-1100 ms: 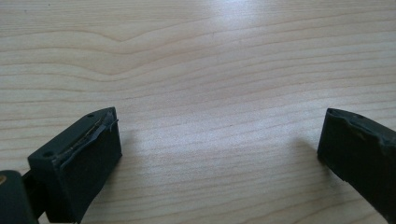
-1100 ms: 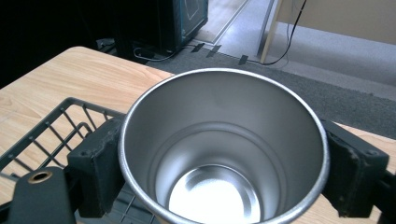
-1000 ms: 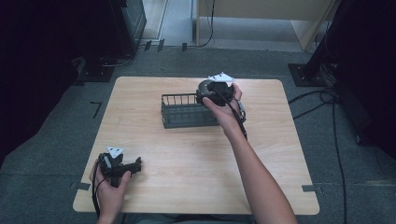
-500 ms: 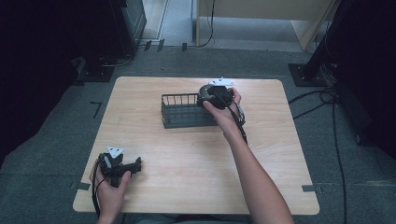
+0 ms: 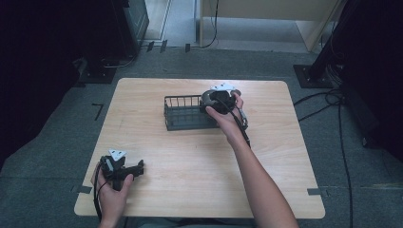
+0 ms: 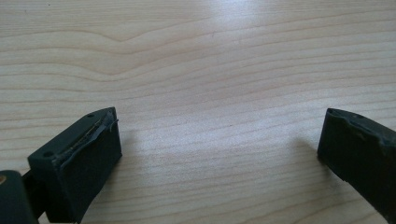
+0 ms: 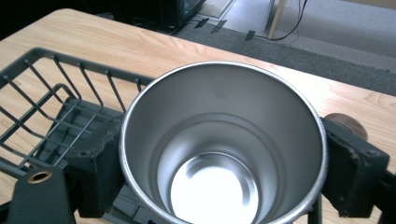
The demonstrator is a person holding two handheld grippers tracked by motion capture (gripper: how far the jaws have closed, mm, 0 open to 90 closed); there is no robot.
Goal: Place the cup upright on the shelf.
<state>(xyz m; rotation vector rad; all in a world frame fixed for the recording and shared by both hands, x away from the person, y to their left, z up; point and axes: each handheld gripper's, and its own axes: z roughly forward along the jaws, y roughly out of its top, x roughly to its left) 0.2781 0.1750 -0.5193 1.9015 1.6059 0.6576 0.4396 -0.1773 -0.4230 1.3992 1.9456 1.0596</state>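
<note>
Steel cup (image 7: 223, 149) clamped upright between the fingers (image 7: 105, 163) of the right gripper (image 5: 215, 100), one dark pad pressed to each side of its wall just below the rim, mouth open toward the camera and polished bottom bare inside. Closed only as far as the cup's width, and gripping nothing else. Held at the right end of the black wire basket (image 5: 183, 113), over its right edge; whether the base touches the basket floor cannot be told. Basket set toward the far middle of the wooden surface (image 5: 199, 161), its wire wall and slatted floor seen to the left of the cup in the right gripper view. Small brown round thing (image 7: 346, 124) lying on the surface just behind the right-hand pad.

Left gripper (image 5: 124, 169) low at the near left corner of the surface, well apart from basket and cup, held in the person's left hand (image 5: 113, 194). Fingers (image 6: 84, 158) spread wide, grasping nothing, bare wood grain between them.
</note>
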